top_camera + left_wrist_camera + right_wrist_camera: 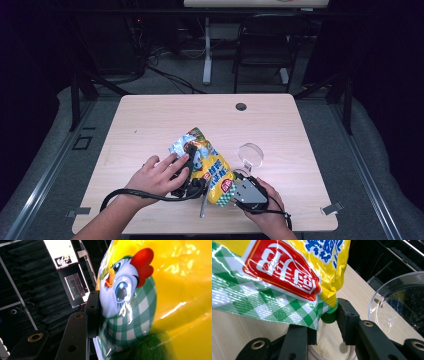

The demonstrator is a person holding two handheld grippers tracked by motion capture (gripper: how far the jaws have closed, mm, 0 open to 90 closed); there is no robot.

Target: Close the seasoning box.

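Item: yellow snack bag [212, 167], lying mid-table [150, 120], pinched at both ends. Left tool [192, 172] clenched on the chicken-print side; right tool [325, 317] clenched on the bag's lower corner beside a green cap [329, 315]. Risks: slick foil slipping free; contents spilling past the clear cup [251, 154] nearby.

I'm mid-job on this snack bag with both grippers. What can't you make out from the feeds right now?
- Right gripper: its jaws sit at a green ribbed part under the snack bag; the bag covers whatever it belongs to.
- Left gripper: one jaw presses the bag; the bag hides the other jaw.
- High view: the person's hands cover both grips.
- Clear round dish: contents too small to tell.
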